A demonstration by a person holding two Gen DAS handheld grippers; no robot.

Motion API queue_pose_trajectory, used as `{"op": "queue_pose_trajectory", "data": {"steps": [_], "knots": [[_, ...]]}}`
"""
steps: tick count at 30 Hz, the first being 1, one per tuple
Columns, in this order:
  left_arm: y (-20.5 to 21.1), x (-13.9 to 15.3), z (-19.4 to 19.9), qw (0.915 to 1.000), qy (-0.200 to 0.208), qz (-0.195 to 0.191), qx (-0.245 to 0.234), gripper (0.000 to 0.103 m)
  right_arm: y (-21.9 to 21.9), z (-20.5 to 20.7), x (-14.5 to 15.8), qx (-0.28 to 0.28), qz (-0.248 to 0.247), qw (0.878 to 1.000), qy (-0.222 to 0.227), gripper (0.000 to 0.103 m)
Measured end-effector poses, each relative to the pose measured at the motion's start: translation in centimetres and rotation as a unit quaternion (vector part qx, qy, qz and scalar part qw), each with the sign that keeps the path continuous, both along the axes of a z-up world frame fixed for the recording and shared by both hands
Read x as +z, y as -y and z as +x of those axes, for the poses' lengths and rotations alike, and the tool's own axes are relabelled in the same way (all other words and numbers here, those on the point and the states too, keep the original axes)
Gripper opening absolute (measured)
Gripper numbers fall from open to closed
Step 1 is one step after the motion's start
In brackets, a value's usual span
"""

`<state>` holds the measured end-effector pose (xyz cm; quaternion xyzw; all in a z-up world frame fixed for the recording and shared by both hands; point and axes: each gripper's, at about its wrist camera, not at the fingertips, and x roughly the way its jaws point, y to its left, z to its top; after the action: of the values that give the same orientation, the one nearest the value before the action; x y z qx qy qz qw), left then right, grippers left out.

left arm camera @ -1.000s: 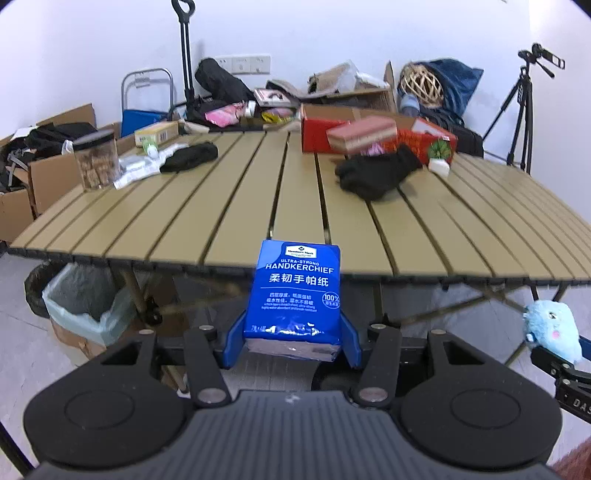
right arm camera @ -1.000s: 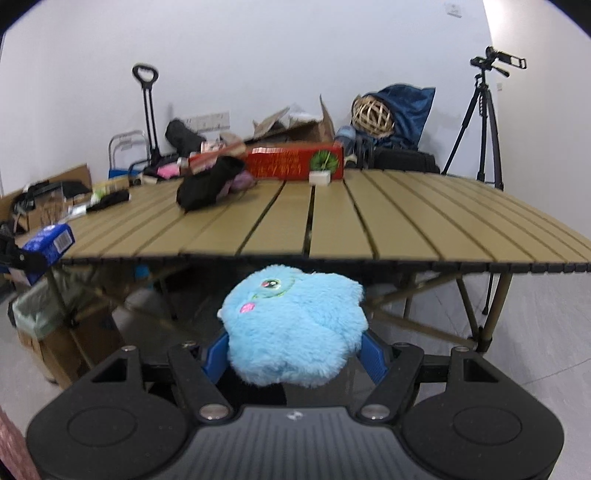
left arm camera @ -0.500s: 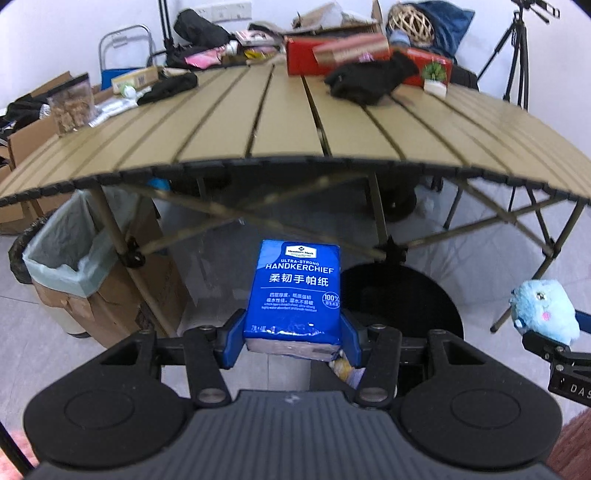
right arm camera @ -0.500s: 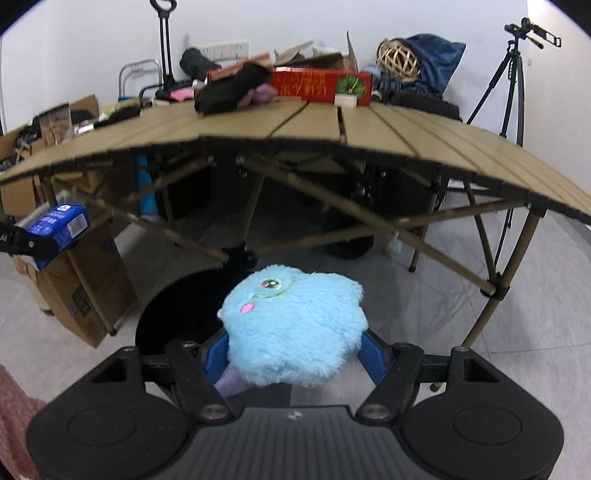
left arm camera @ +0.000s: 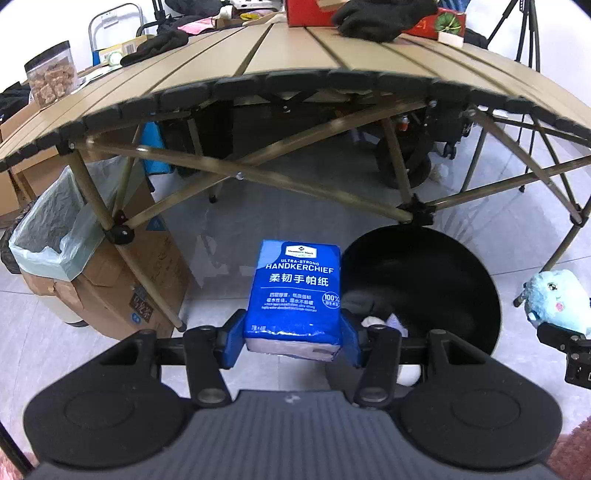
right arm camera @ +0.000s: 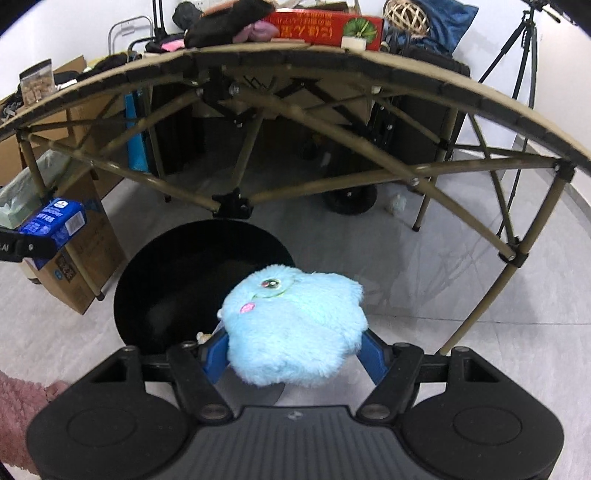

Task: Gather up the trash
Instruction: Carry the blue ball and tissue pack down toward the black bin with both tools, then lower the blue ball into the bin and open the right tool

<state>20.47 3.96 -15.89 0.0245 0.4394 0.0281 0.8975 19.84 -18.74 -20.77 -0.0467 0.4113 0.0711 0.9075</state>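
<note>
Left wrist view: the left gripper (left arm camera: 293,341) is clamped on a blue handkerchief pack (left arm camera: 295,293), its blue pads pressed against both sides of the pack's lower end.
Pack position: upright between the pads, printed face toward the camera, held above the grey floor just left of a round black bin (left arm camera: 424,291).
Bin contents: pale scraps and a dark lump lie at the bottom; what they are cannot be made out.
Right wrist view: the right gripper (right arm camera: 291,354) is clamped on a light-blue plush toy (right arm camera: 295,328), the fur bulging over both blue pads.
Toy position: face up, with an eye and a pink cheek showing, over the right-hand rim of the black bin.
Across the frames: each gripper shows at the edge of the other's view, the plush toy far right in the left view, the handkerchief pack far left in the right view.
Table: a slatted folding table (left arm camera: 295,62) stands above and beyond the bin, its crossed legs spanning the floor; black gloves (left arm camera: 373,14) and a red box (right arm camera: 325,29) sit on top.
Left side: a cardboard box (left arm camera: 122,288) lined with a pale green bag (left arm camera: 55,229) stands beside a table leg.
Bottom left corner, right view: a pink fuzzy sleeve (right arm camera: 18,417).
</note>
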Motion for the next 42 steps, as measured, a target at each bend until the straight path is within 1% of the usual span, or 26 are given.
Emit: {"op": "queue_pose_trajectory", "data": {"steps": [4, 10, 15, 20, 26, 32, 35, 36, 37, 38, 40, 42], "knots": [[-0.8, -0.8, 0.5, 0.9998, -0.005, 0.012, 0.016, 0.053, -1.0, 1.5, -1.1, 0.003, -0.002, 1.0, -0.019, 0.07], [-1.4, -0.9, 1.1, 0.9995, -0.014, -0.002, 0.028, 0.053, -3.2, 3.5, -2.0, 0.014, 0.0, 0.999, -0.036, 0.07], [-1.4, -1.2, 1.3, 0.9994, -0.016, -0.002, 0.031, 0.053, -5.4, 5.4, -2.8, 0.024, 0.013, 0.998, -0.052, 0.07], [-2.2, -1.8, 1.7, 0.9986, -0.028, 0.0, 0.046, 0.053, -7.3, 6.7, -3.8, 0.037, 0.015, 0.997, -0.068, 0.07], [-3.2, -2.2, 2.2, 0.9973, -0.04, -0.005, 0.061, 0.053, -8.1, 7.7, -4.5, 0.033, 0.022, 0.995, -0.086, 0.07], [-3.2, -2.2, 2.2, 0.9973, -0.04, -0.007, 0.062, 0.053, -8.7, 8.0, -4.8, 0.029, 0.021, 0.995, -0.092, 0.071], [-3.2, -2.2, 2.2, 0.9973, -0.039, -0.006, 0.063, 0.053, -8.8, 8.0, -5.0, 0.029, 0.018, 0.995, -0.094, 0.073], [-3.2, -2.3, 2.2, 0.9972, -0.039, -0.006, 0.064, 0.053, -8.8, 8.1, -5.0, 0.028, 0.016, 0.995, -0.095, 0.077], [-3.2, -2.3, 2.2, 0.9971, -0.039, -0.006, 0.064, 0.053, -8.7, 8.1, -5.0, 0.027, 0.016, 0.995, -0.096, 0.084], [-3.2, -2.3, 2.2, 0.9971, -0.04, -0.005, 0.065, 0.053, -8.6, 8.2, -4.9, 0.024, 0.017, 0.995, -0.095, 0.087], [-3.2, -2.3, 2.2, 0.9971, -0.039, -0.004, 0.065, 0.053, -8.4, 8.2, -4.8, 0.02, 0.017, 0.996, -0.091, 0.098], [-3.1, -2.4, 2.3, 0.9971, -0.04, -0.003, 0.064, 0.053, -8.3, 8.2, -4.8, 0.015, 0.015, 0.996, -0.088, 0.103]]}}
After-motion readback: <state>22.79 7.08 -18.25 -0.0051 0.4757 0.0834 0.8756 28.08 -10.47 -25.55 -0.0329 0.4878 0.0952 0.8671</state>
